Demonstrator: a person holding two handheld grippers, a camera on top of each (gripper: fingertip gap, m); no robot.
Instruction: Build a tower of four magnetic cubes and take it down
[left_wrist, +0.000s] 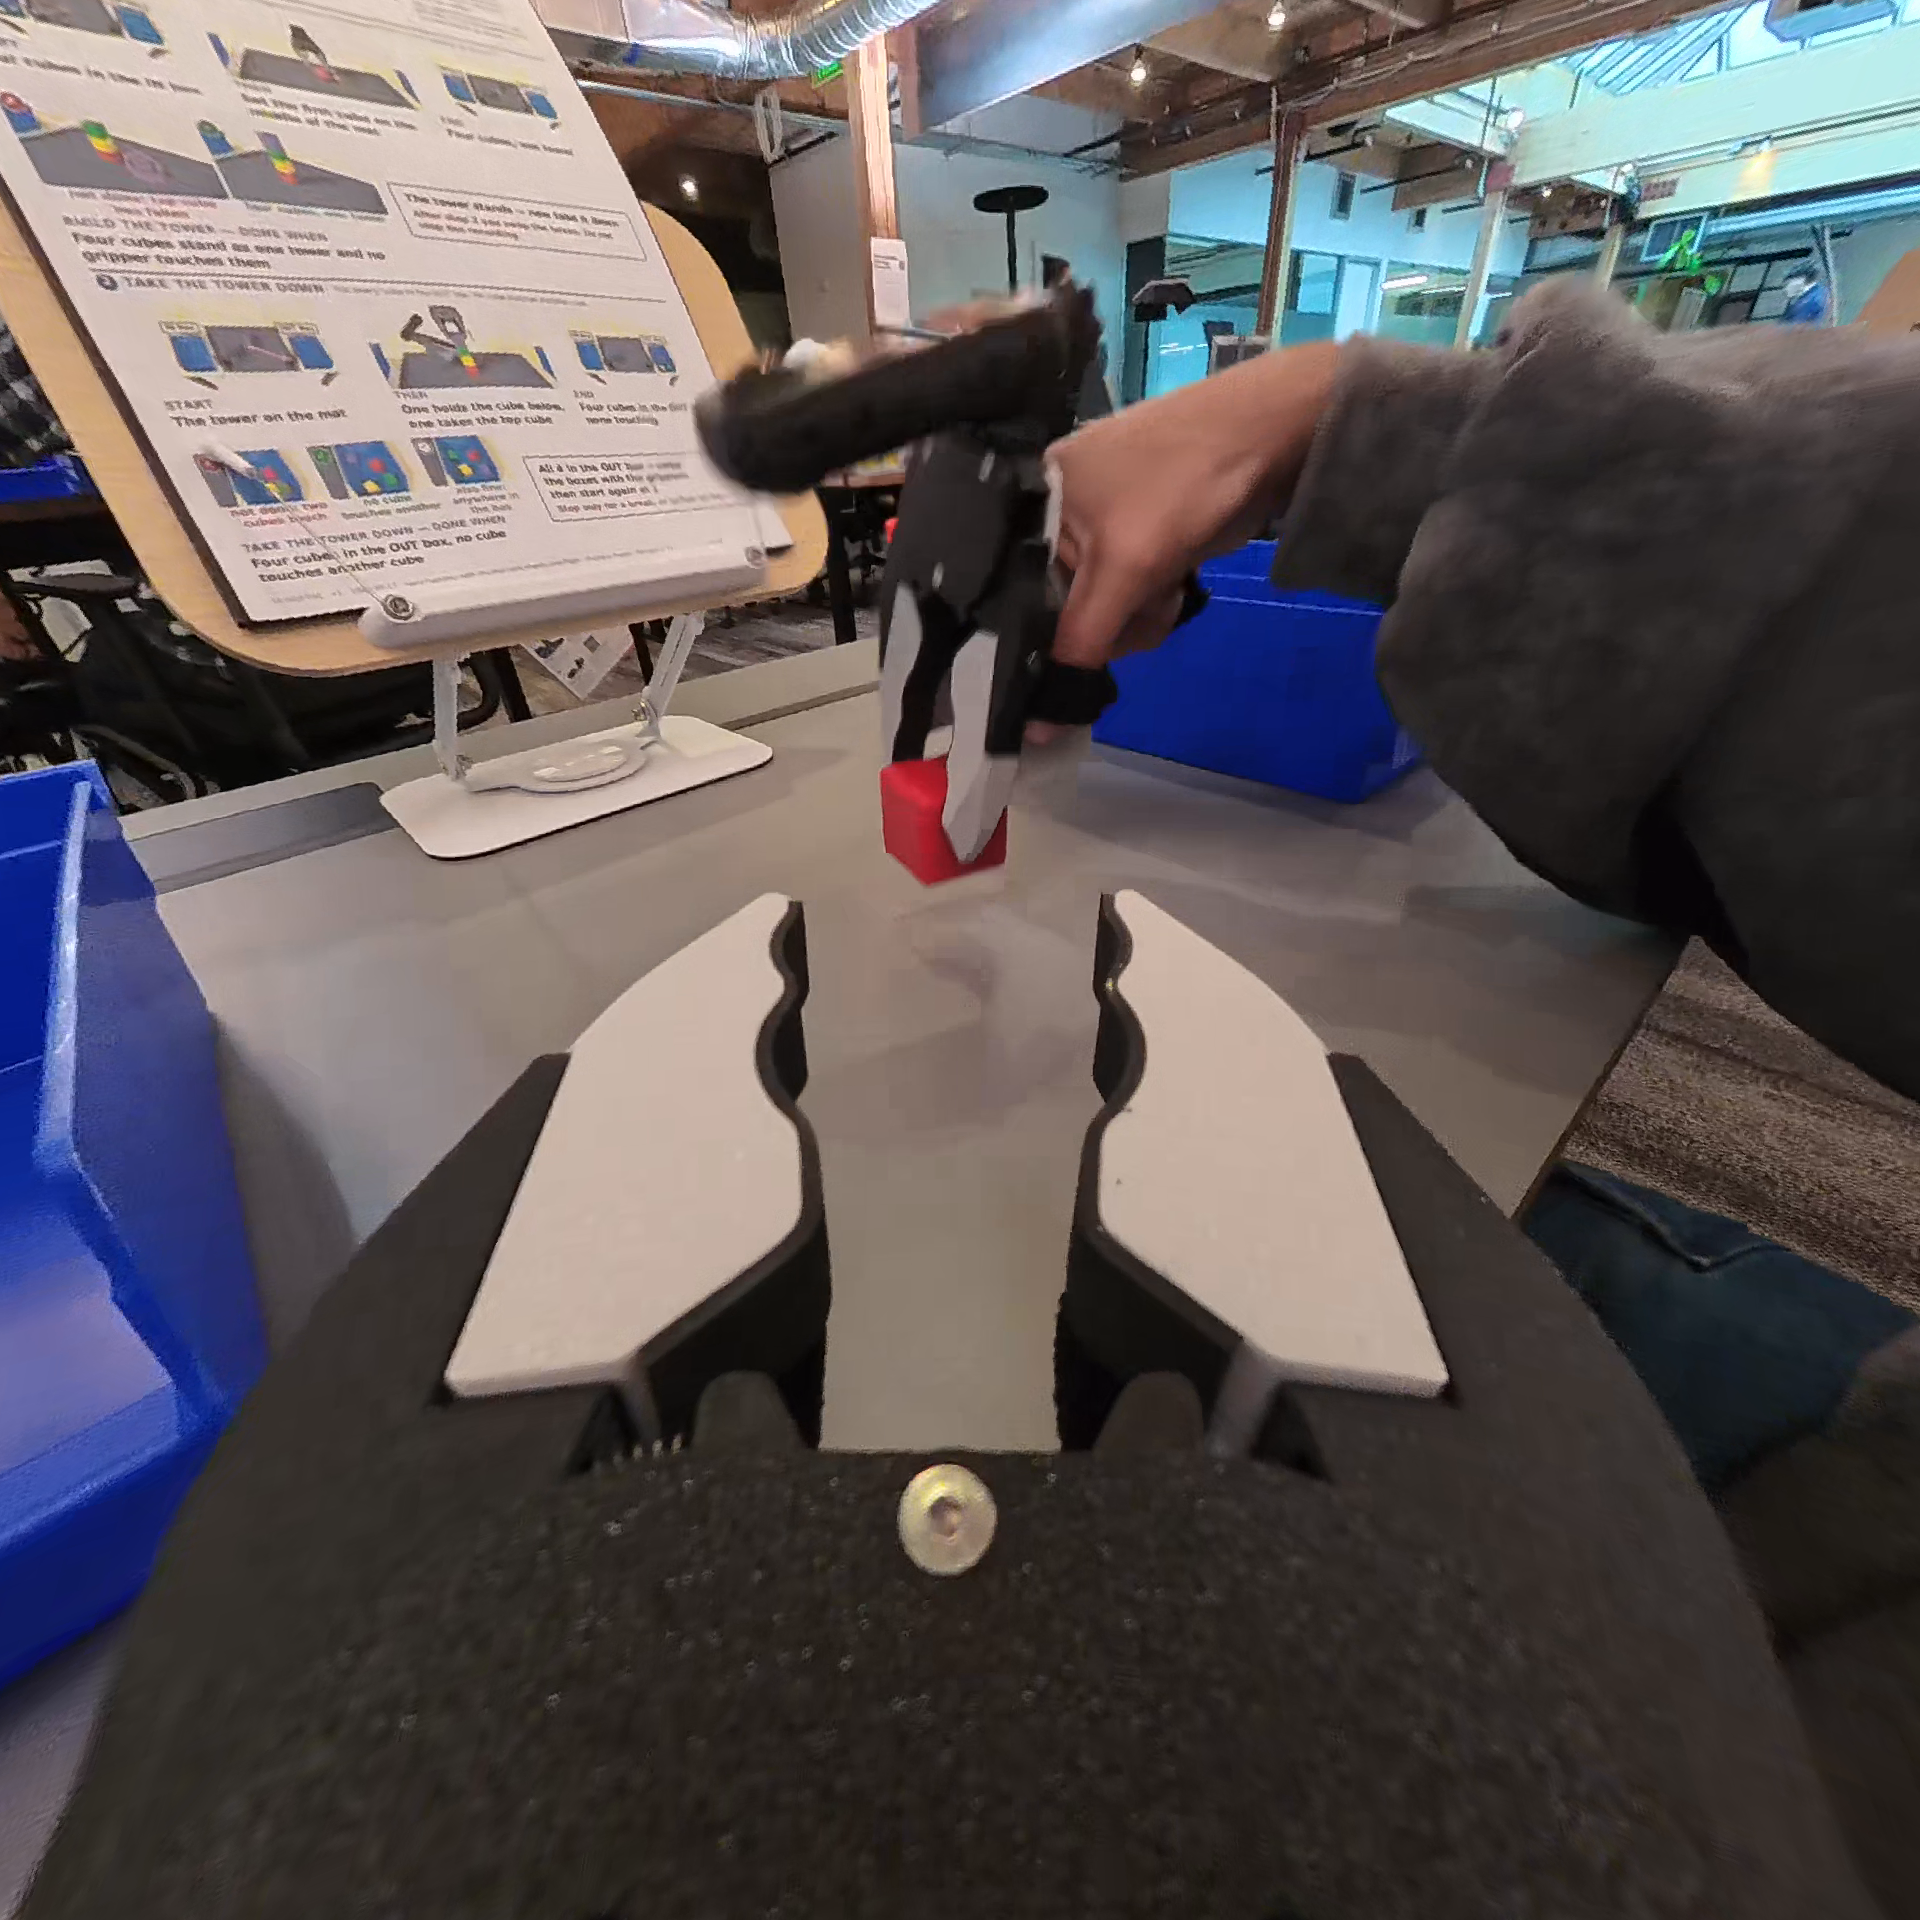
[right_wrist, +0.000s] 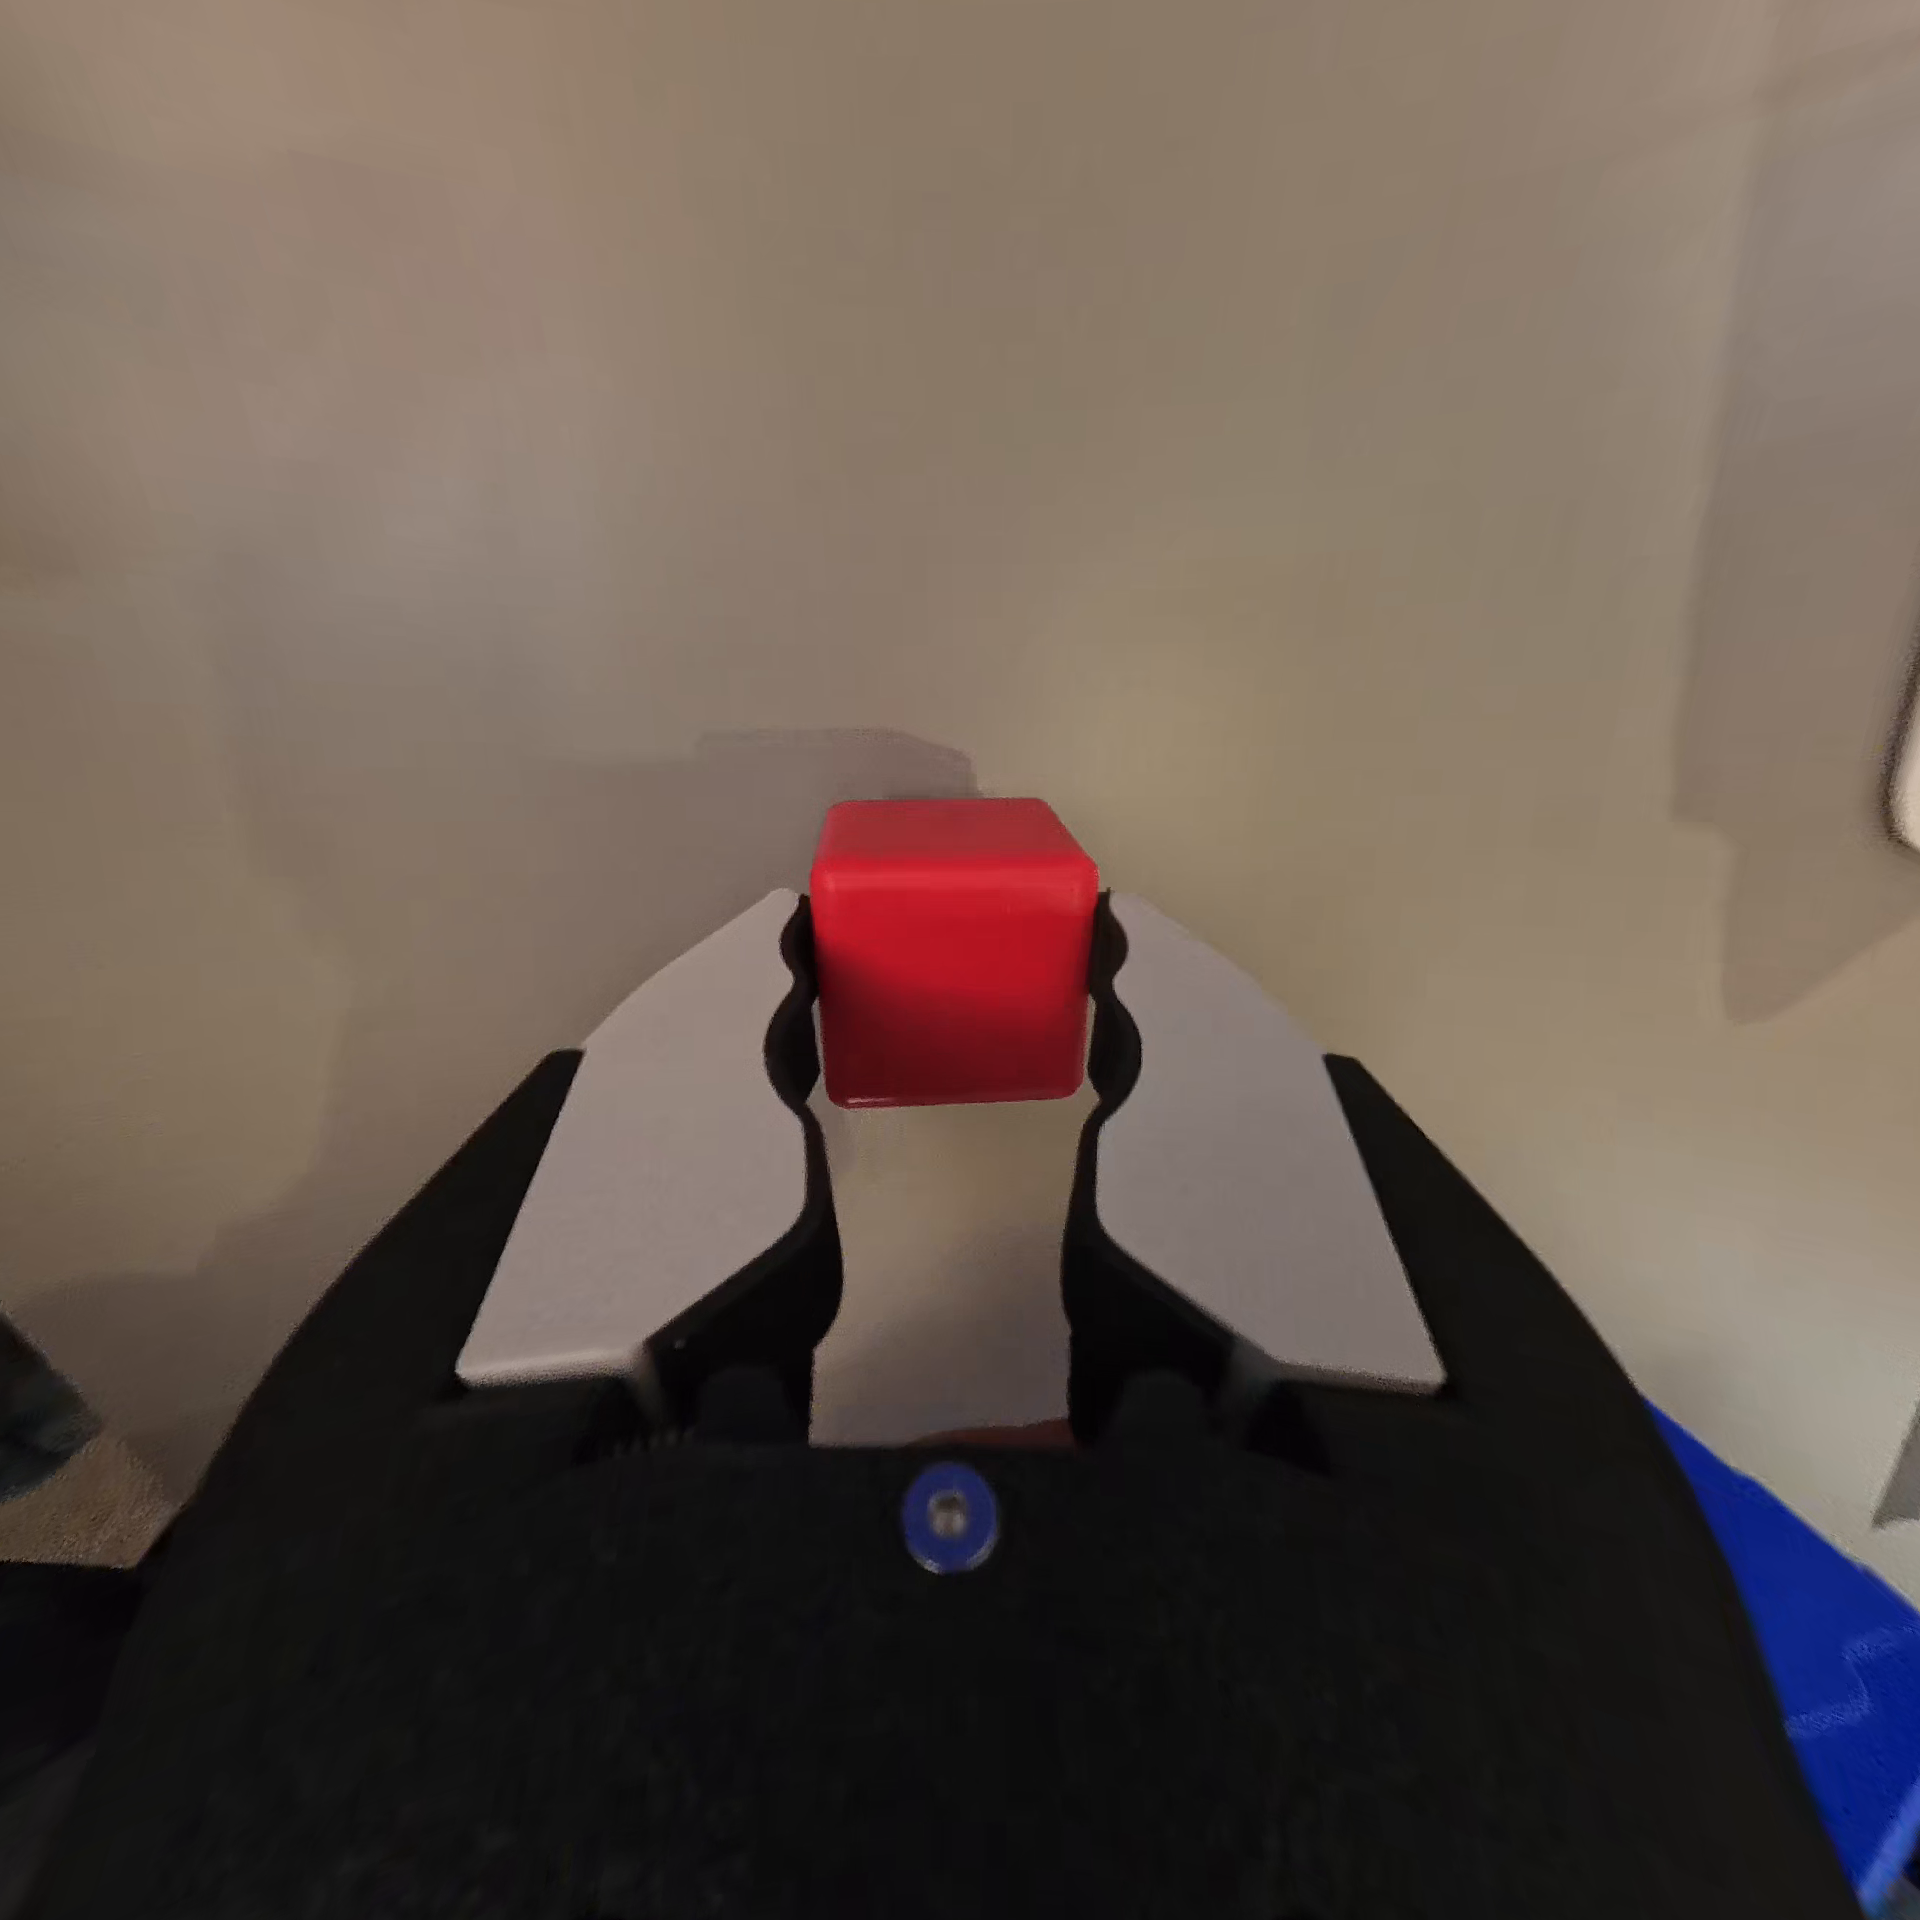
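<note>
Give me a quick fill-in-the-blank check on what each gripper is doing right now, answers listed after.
1. The right gripper is shut on a cube of the colour ____.
2. The left gripper holds nothing and its jaws stand ____.
3. In the left wrist view, the red cube is held above the grey ____, not resting on it.
4. The bin behind the right gripper is ____ in colour.

Missing words: red; open; table; blue

Blue bin (left_wrist: 94, 1195) cut off at left edge, instruction sheet (left_wrist: 343, 312) cropped at top, far blue bin (left_wrist: 1257, 675) partly behind sleeve (left_wrist: 1621, 644)
</note>
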